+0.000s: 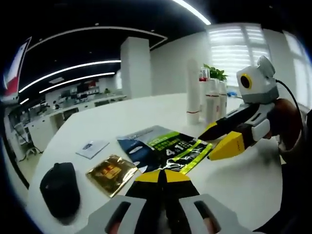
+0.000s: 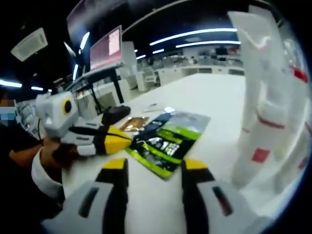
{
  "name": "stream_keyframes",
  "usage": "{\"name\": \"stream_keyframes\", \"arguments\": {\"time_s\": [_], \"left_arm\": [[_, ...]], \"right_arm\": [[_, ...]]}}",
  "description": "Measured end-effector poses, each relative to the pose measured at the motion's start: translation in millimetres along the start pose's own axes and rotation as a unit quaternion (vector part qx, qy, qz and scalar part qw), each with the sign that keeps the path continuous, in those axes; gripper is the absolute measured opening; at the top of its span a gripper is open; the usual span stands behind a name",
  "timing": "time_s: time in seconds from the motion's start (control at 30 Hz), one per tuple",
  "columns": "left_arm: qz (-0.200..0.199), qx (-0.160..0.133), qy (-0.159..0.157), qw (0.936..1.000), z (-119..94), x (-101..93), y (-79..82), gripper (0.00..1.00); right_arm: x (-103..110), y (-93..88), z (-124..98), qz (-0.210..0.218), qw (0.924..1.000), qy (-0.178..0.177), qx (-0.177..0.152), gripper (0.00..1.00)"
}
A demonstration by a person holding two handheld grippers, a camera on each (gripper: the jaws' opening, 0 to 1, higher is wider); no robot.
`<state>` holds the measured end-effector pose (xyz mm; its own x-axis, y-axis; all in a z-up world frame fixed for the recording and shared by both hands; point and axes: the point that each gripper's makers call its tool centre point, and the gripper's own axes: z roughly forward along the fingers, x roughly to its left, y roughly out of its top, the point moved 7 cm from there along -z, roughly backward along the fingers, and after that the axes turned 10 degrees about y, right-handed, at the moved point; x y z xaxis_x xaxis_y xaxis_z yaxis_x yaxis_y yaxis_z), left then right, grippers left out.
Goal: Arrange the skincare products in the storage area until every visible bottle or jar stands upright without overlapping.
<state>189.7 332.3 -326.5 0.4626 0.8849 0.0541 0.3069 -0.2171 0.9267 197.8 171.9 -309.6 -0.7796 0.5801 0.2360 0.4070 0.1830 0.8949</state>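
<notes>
Bottles [image 1: 210, 100] of white skincare product stand upright in a tight cluster at the far part of the white tabletop [image 1: 122, 119] in the left gripper view, so close that they overlap from this angle and their count is hard to make out; a tall white tube [image 1: 193, 92] stands at the cluster's near side. In the right gripper view the same white bottles [image 2: 265, 107] loom large and blurred at the right edge, cut off by the frame, their red marks unreadable. A dark-and-green sachet [image 1: 168, 146] lies flat mid-table, beside a gold packet [image 1: 111, 173], a small white card [image 1: 92, 148] and a black rounded object [image 1: 59, 189] whose nature is unclear. The left hand-held gripper [image 1: 164, 176] has its yellow-tipped jaws pressed together with nothing between them; in the right gripper view it [image 2: 124, 138] reaches in from the left, its tip at the sachet's [image 2: 168, 139] edge, with the person's hand [image 2: 53, 153] behind it. The right hand-held gripper [image 2: 155, 165] is spread wide, holding nothing, above bare tabletop near the sachet; in the left gripper view it [image 1: 222, 141] hovers just over that sachet.
</notes>
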Motion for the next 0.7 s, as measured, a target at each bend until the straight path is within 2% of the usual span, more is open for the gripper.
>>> {"name": "stream_keyframes", "arguments": {"time_s": [0.17,0.23,0.47,0.7], "left_arm": [[-0.002,0.0,0.0,1.0,0.8,-0.7,0.0,0.0],[-0.003,0.0,0.0,1.0,1.1,-0.9,-0.1,0.0],[-0.002,-0.002,-0.003,1.0,2.8,-1.2,0.0,0.0],[0.001,-0.003,-0.003,1.0,3.6,-1.0,0.1,0.0]], "right_arm": [[-1.9,3.5,-3.4,0.052,0.9977,0.009,-0.043,0.4],[-4.7,2.2,-3.6,0.069,0.9964,0.011,-0.049,0.39],[-5.5,2.8,-2.9,0.079,0.9951,0.009,-0.059,0.36],[-6.7,1.1,-2.1,0.054,0.9977,-0.004,-0.041,0.33]]}}
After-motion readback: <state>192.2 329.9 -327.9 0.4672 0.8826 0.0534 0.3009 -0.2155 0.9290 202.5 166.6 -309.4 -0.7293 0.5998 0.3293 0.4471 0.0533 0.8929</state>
